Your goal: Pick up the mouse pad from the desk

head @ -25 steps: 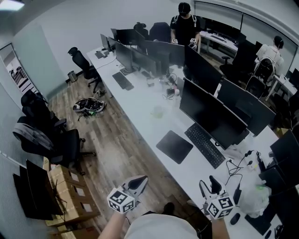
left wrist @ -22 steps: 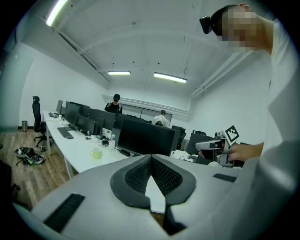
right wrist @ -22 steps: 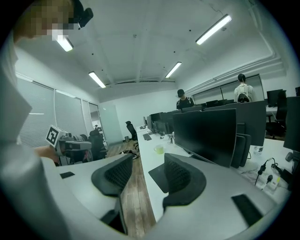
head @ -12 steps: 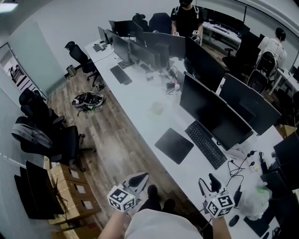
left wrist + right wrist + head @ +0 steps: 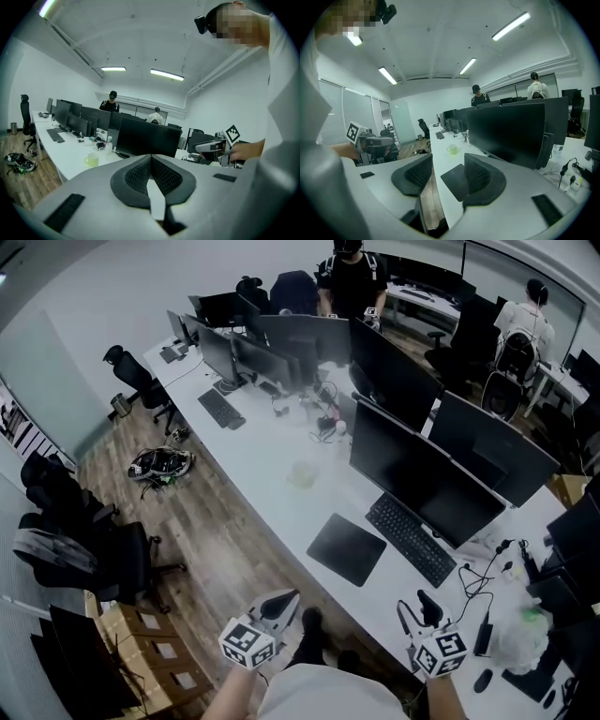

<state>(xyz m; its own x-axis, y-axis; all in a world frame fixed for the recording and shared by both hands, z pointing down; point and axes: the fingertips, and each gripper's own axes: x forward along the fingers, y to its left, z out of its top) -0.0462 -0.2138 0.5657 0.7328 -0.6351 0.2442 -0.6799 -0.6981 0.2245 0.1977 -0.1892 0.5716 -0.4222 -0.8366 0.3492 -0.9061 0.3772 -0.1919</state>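
The black mouse pad (image 5: 346,548) lies flat on the white desk (image 5: 281,507), just left of a black keyboard (image 5: 410,538). Both grippers hang low in the head view, short of the pad and apart from it. My left gripper (image 5: 282,603) is over the floor beside the desk edge, its pads (image 5: 136,176) closed together on nothing. My right gripper (image 5: 419,607) is over the near end of the desk with a clear gap between its jaws. In the right gripper view the mouse pad (image 5: 453,180) shows ahead, partly behind my right gripper's (image 5: 448,159) right pad.
A row of dark monitors (image 5: 422,474) runs along the desk behind the keyboard. A pale green cup (image 5: 302,474) stands farther up the desk. Cables and a white bag (image 5: 520,638) lie at right. Office chairs (image 5: 84,554) and cardboard boxes (image 5: 150,652) stand left. People (image 5: 352,277) are at the back.
The desk and mouse pad have slid slightly down and closer in the head view as I move forward. Both grippers keep their places in the picture, jaws unchanged.
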